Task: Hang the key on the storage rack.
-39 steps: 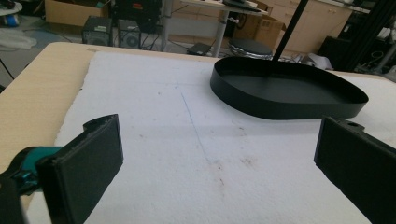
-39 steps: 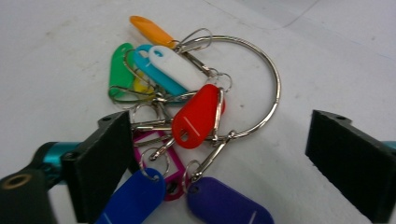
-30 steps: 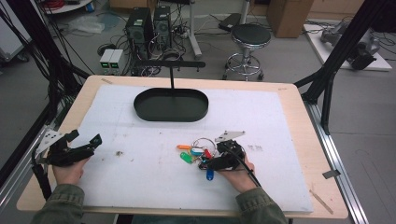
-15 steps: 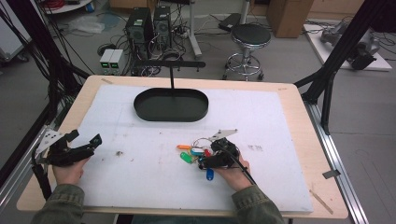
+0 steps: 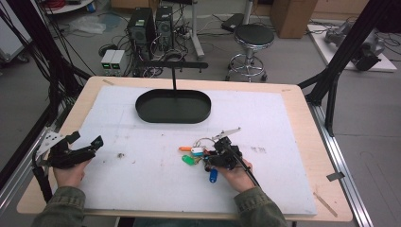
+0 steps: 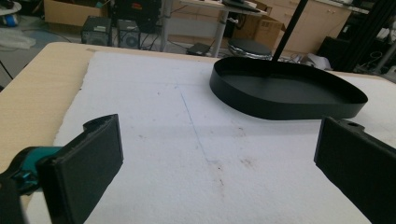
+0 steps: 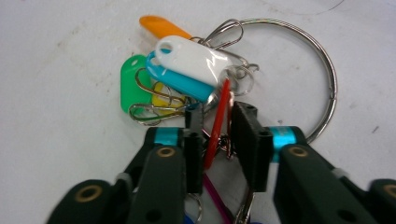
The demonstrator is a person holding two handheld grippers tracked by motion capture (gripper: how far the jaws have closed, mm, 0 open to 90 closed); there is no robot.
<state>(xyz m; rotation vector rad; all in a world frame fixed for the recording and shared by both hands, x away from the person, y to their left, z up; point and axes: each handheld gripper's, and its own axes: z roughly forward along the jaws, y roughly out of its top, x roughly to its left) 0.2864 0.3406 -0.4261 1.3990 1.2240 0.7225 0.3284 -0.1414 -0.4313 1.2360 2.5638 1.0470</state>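
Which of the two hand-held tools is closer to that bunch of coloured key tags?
The right tool: its jaws have just been closing around the key tags' red tag. The left tool sits far off, open.

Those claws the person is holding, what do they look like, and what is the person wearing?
Both are black handheld tools. The left claw has two broad, flat black pads and a teal band; a grey three-cornered plate sits on top. The right claw has narrower black fingers, bright blue bands, brass-coloured rivets and a black cable trailing back. The sleeves are olive green.
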